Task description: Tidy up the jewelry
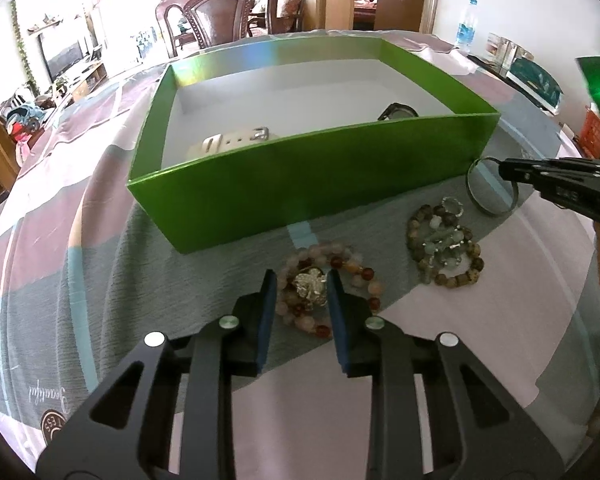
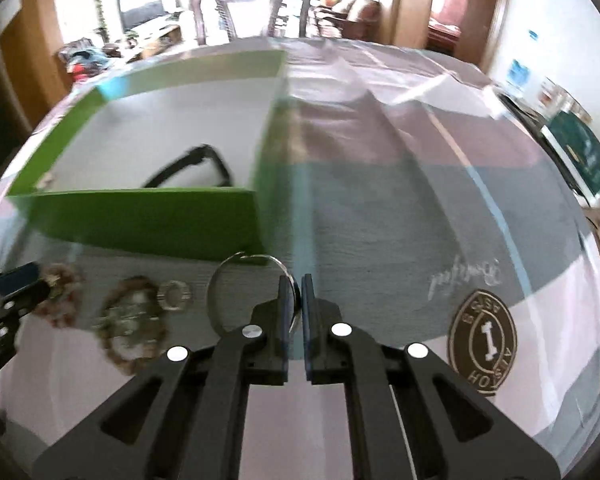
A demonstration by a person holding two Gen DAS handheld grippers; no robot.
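A green box (image 1: 308, 176) with a white inside holds a beige watch strap (image 1: 236, 140) and a black watch (image 1: 398, 112). My left gripper (image 1: 302, 280) stands around a pink bead bracelet with a gold charm (image 1: 320, 284) on the cloth, its jaws close to the beads on both sides. My right gripper (image 2: 296, 284) is shut on a silver bangle (image 2: 224, 292), which also shows in the left wrist view (image 1: 490, 200), tilted up off the cloth. A green-brown bead bracelet (image 1: 444, 244) and a small silver ring (image 1: 452, 204) lie between them.
The table carries a striped pink, grey and teal cloth (image 1: 80, 240). A water bottle (image 1: 466, 24) and a green book (image 1: 534, 80) stand at the far right. A wooden chair (image 1: 220, 16) stands behind the table. The box (image 2: 160, 216) is left of the right gripper.
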